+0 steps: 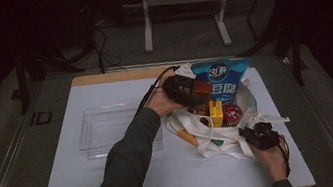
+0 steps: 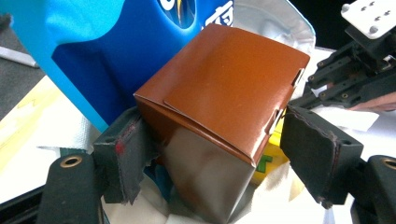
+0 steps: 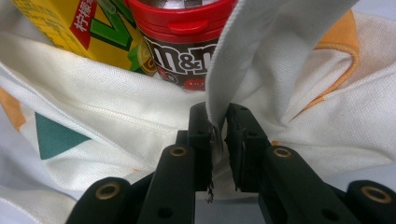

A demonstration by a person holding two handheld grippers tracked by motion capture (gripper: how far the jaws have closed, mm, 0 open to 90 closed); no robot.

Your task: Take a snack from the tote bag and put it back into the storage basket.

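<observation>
Left of the tote [image 1: 222, 140] we see a clear tray [image 1: 104, 128]. At the tote's mouth our left gripper [image 1: 194, 95] stands released, jaws wide on either side of a brown box [image 2: 219, 107]; the left pad looks to brush it, the right stands clear. Behind the box rises a blue bag [image 1: 222, 77] marked "3L" with Chinese characters. Inside the tote sit a yellow carton [image 3: 88, 28] and a red-lidded "m&m" tub [image 3: 182, 42]. At the tote's near right edge our right gripper [image 3: 219, 135] is clenched on its strap [image 3: 233, 70].
</observation>
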